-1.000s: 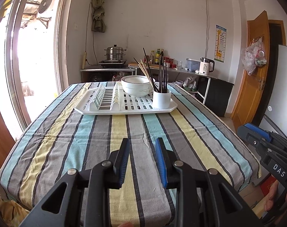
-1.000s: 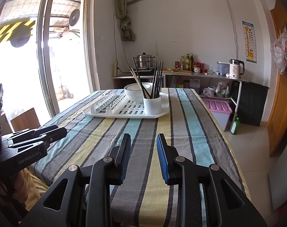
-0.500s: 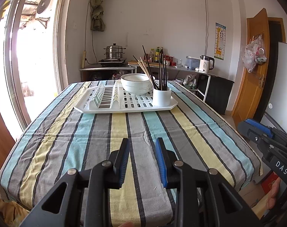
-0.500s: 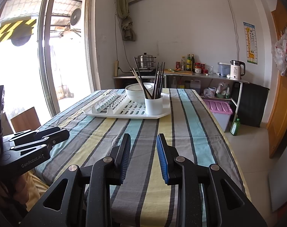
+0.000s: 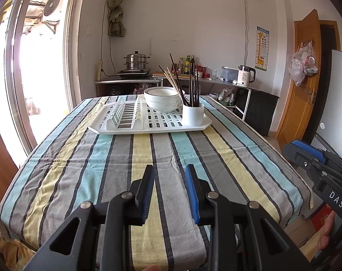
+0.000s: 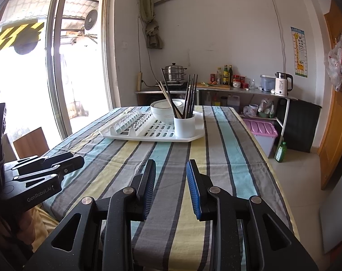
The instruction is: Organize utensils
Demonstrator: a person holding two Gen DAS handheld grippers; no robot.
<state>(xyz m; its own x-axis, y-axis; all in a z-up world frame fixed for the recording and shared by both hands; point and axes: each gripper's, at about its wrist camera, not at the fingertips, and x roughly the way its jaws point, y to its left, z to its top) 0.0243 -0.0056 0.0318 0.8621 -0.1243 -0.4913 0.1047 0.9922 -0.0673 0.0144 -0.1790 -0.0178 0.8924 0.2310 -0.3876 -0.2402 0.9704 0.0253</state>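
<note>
Two views. From the left wrist, the left claw point(image 5: 169, 176) hangs spread and empty over the near end of the striped table point(image 5: 98, 158). Far off, the chopsticks point(image 5: 191, 83) stand in a white cup point(image 5: 192, 114) on the rack point(image 5: 148, 124), their lower ends hidden; the cup partly covers a bowl point(image 5: 162, 98). The right claw point(image 5: 306, 153) is cut off at the edge.

From the right wrist, the right claw is spread and empty; the left claw shows only side-on.
</note>
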